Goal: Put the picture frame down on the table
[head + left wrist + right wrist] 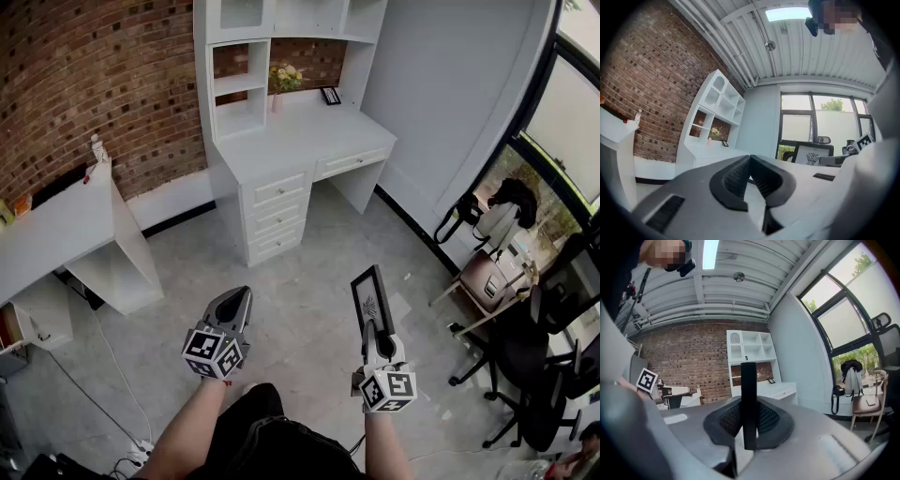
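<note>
A black picture frame [370,296] with a white print stands upright in my right gripper [377,337], which is shut on its lower edge. In the right gripper view the frame [748,399] shows edge-on as a dark bar clamped between the pads. My left gripper [232,307] hangs to the left of it, shut with nothing in it; its pads [740,178] meet at the tips. From the left gripper view the frame [813,155] appears at the right. Both are held over the grey floor, well short of the white desk [300,136].
The white desk with drawers and a shelf unit stands ahead against the brick wall; a flower vase [281,82] and a small frame [330,95] sit at its back. A second white table [56,225] is at the left. Black office chairs [539,361] and a bag stand at the right.
</note>
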{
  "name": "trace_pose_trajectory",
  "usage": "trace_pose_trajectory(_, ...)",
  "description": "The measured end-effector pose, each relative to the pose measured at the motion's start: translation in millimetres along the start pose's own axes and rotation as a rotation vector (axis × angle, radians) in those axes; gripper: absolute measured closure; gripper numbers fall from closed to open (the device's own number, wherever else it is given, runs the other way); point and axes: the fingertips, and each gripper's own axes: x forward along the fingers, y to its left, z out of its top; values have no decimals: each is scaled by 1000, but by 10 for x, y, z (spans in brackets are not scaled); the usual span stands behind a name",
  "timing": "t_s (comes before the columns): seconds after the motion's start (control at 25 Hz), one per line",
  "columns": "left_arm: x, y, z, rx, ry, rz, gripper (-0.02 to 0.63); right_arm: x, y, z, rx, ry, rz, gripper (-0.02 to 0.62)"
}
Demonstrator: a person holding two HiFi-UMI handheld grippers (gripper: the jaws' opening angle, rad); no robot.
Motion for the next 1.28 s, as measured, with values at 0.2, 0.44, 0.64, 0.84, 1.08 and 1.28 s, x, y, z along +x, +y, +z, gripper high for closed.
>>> trace_pose_trajectory(0.2, 154, 71, 28, 54, -11, 0, 610, 170, -71, -28, -39, -7, 6, 565)
trace_pose_trajectory(0.44, 568, 216, -37, 59, 0, -1, 611, 512, -339, -37, -49, 3, -22, 565)
trace_pose_trajectory(0.64, 1072, 391, 0, 58, 4, -7, 610, 954, -625, 36, -21, -7, -54, 565)
trace_pose_trajectory(0.84, 1537, 592, 50, 66, 15, -18, 611, 1415, -817, 85, -3, -4, -74, 565)
trace_pose_trajectory(1.08, 2099, 818, 62, 68, 25, -31, 611, 1948, -1045, 131, 9, -11, -92, 565)
trace_pose_trajectory(1.28, 2514, 968, 100, 72, 26, -45, 611, 2348, -1202, 136, 16, -21, -103, 565)
